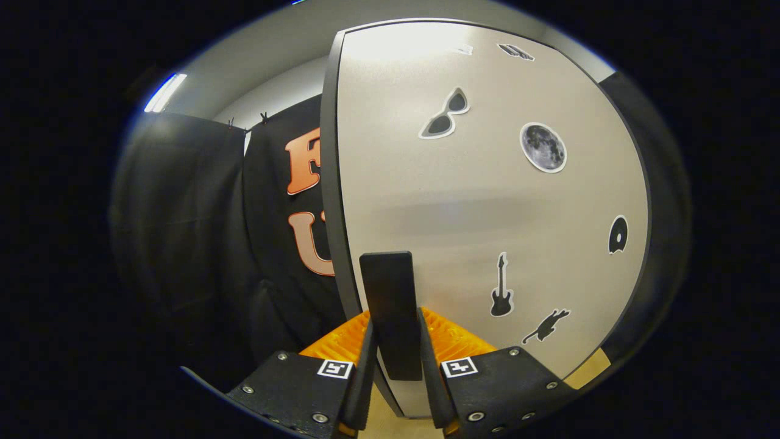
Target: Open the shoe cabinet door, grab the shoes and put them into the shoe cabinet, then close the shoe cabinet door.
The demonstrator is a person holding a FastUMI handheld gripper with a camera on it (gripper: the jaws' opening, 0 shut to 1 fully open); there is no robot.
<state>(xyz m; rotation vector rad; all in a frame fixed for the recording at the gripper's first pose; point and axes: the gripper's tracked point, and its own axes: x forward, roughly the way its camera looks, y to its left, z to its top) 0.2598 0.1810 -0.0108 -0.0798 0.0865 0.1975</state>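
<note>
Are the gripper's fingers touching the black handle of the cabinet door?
Touching. In the gripper view the black handle stands between the gripper fingers, both pressed against its sides.

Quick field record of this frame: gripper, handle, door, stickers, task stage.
gripper: shut on handle, a finger pressing each side
handle: dark upright bar between the fingers, by the door's edge
door: pale panel with a dark rim, close ahead; open or closed cannot be told
stickers: sunglasses, moon, guitar, record, all on the door face
wall: black cloth beyond the door's edge
task stage: door being worked by its handle
</note>
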